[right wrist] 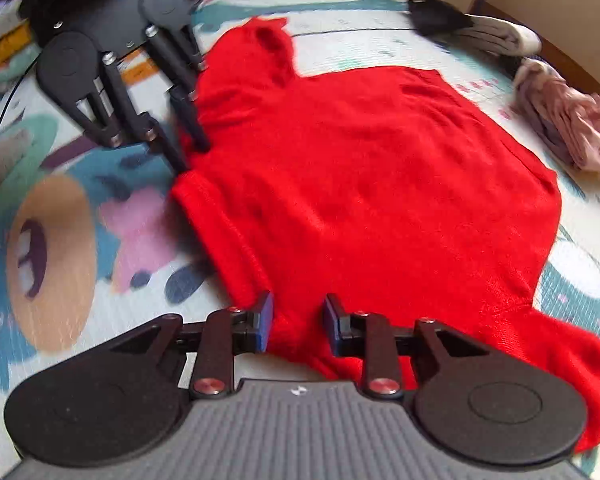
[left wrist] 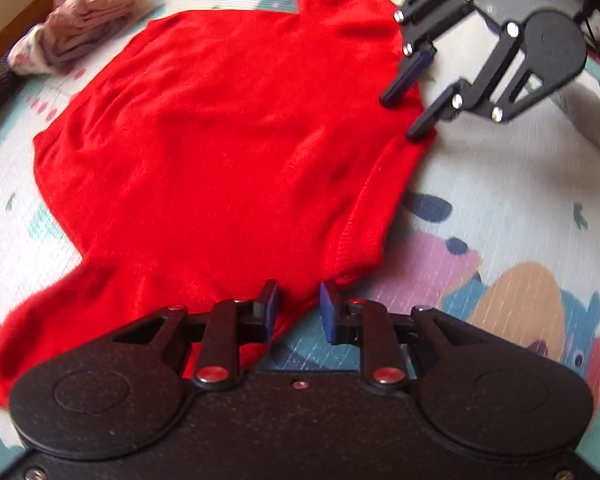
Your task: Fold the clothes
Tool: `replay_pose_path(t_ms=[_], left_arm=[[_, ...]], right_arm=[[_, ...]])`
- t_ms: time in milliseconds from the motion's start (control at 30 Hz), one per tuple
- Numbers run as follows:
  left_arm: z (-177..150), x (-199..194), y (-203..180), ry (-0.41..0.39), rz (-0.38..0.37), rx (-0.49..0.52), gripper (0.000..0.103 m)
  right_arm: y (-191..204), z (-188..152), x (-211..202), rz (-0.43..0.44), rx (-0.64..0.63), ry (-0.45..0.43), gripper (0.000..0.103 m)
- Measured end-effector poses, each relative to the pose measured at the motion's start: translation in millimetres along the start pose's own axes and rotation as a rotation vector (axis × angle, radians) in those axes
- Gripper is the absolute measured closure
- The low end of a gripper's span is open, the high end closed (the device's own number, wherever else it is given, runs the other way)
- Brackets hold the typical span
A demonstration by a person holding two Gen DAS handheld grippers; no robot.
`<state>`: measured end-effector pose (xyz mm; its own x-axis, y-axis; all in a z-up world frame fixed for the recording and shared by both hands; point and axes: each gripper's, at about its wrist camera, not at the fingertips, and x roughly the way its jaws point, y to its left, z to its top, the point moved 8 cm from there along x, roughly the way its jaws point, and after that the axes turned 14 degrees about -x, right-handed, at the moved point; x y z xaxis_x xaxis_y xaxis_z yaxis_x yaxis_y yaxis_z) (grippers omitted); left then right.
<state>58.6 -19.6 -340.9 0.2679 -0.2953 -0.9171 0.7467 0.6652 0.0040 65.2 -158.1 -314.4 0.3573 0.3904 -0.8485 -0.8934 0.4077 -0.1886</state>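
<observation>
A red sweater (left wrist: pixel 220 152) lies spread flat on a patterned play mat (left wrist: pixel 500 216); it also fills the middle of the right wrist view (right wrist: pixel 380 184). My left gripper (left wrist: pixel 299 306) is open, its blue-padded fingers straddling the sweater's near edge by one corner. My right gripper (left wrist: pixel 401 117) is open too, fingertips down on the same edge of the sweater at the other corner. In the right wrist view the right gripper (right wrist: pixel 297 320) spans the ribbed edge, and the left gripper (right wrist: pixel 194 157) touches the edge farther along. Sleeves trail off to the sides.
A crumpled pile of pink clothes (left wrist: pixel 88 12) sits beyond the sweater's far side (right wrist: pixel 568 128). Grey and dark garments (right wrist: pixel 492 32) lie near a wooden edge. Stacked items (right wrist: pixel 4 40) stand behind the left gripper.
</observation>
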Motion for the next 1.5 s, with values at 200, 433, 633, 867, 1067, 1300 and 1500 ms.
replay_pose_path(t_ms=[200, 433, 633, 867, 1067, 1300, 1500], left_arm=[[44.1, -4.9, -8.3, -0.108, -0.043, -0.04, 0.084], [41.7, 23.4, -24.3, -0.063, -0.066, 0.079, 0.083], [47.1, 12.4, -27.6, -0.054, -0.097, 0.028, 0.083], [48.0, 21.7, -42.3, 0.058, -0.108, 0.149, 0.065], [80.0, -0.9, -44.8, 0.044, -0.11, 0.071, 0.065], [123.9, -1.6, -71.1, -0.01, -0.069, 0.031, 0.065], [167.7, 10.0, -106.2, -0.074, -0.065, -0.019, 0.064]], right_arm=[[-8.2, -11.1, -31.6, -0.038, 0.138, -0.037, 0.075], [-47.9, -48.6, -38.7, -0.096, 0.363, -0.072, 0.075], [-65.9, -71.3, -35.5, -0.098, 0.458, -0.077, 0.073], [-82.6, -102.4, -32.8, -0.014, 0.667, -0.072, 0.071], [-115.2, -114.8, -54.6, -0.125, 0.754, -0.186, 0.07], [-158.8, -165.5, -41.9, -0.145, 0.936, -0.132, 0.077], [-172.0, -203.7, -67.9, -0.149, 1.122, -0.273, 0.073]])
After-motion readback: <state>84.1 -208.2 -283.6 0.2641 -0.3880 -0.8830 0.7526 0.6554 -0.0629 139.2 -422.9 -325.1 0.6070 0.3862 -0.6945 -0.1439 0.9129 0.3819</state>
